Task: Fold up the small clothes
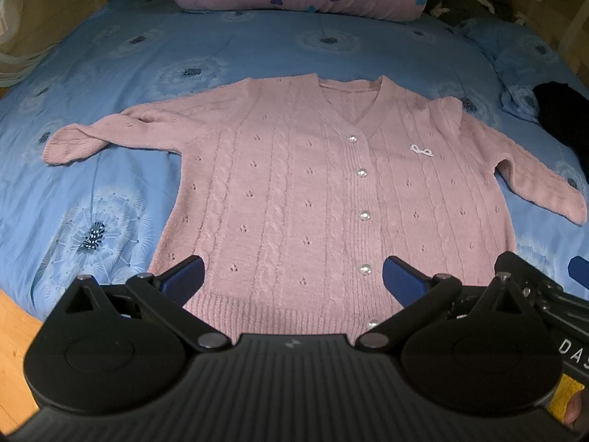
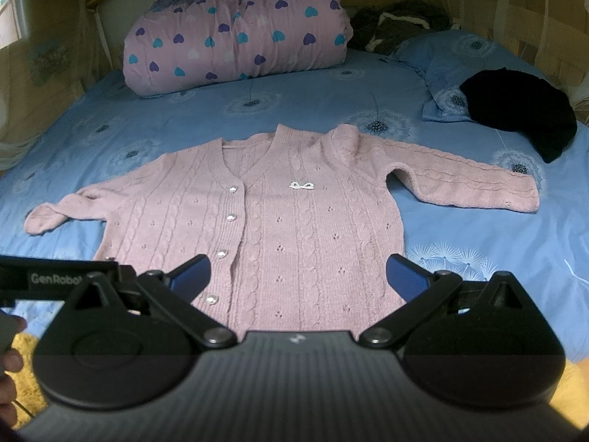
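A small pink knit cardigan (image 1: 294,191) with pearl buttons and a white bow lies flat, front up, on the blue bed sheet (image 1: 110,191), both sleeves spread out to the sides. It also shows in the right wrist view (image 2: 294,228). My left gripper (image 1: 293,280) is open and empty, hovering above the cardigan's hem. My right gripper (image 2: 298,276) is open and empty, above the hem on the cardigan's right half. Part of the right gripper (image 1: 545,294) shows at the right edge of the left wrist view.
A rolled pink quilt with hearts (image 2: 235,37) lies at the head of the bed. A black garment (image 2: 522,114) rests on a blue pillow (image 2: 441,73) at the right. Dark clothes (image 2: 397,25) lie behind it. Wooden floor (image 1: 14,331) shows at the bed's left edge.
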`<state>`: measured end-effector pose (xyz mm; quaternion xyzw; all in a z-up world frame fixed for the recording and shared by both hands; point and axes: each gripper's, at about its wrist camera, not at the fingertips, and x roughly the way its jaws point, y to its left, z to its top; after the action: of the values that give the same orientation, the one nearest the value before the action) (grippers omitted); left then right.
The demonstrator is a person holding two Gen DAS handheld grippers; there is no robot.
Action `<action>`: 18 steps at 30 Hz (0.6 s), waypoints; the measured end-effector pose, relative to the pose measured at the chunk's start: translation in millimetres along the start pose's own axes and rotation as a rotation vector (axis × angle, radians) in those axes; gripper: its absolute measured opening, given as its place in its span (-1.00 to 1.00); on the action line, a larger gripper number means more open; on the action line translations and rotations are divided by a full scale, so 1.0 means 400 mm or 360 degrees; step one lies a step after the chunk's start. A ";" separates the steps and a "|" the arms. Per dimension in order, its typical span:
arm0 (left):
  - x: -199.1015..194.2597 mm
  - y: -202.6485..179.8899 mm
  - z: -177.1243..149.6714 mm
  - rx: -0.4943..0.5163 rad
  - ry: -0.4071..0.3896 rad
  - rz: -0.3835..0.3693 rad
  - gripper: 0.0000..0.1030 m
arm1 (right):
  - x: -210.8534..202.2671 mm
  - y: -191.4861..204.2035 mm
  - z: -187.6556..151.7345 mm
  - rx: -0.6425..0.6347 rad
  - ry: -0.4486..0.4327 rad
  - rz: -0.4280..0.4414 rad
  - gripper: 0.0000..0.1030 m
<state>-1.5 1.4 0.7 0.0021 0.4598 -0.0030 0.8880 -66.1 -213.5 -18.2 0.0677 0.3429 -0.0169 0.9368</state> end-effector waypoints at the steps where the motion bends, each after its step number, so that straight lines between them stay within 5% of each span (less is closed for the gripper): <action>1: 0.000 0.001 0.001 -0.0002 -0.0001 0.0000 1.00 | 0.000 0.000 0.000 0.0000 0.0000 0.0001 1.00; 18: 0.001 0.004 0.000 -0.0011 0.0007 0.0002 1.00 | -0.003 -0.009 0.008 0.0018 0.0003 0.0001 1.00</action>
<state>-1.5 3.1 0.5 -0.0007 0.4618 -0.0008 0.8870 -65.3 -217.6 -15.3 0.0730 0.3436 -0.0186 0.9361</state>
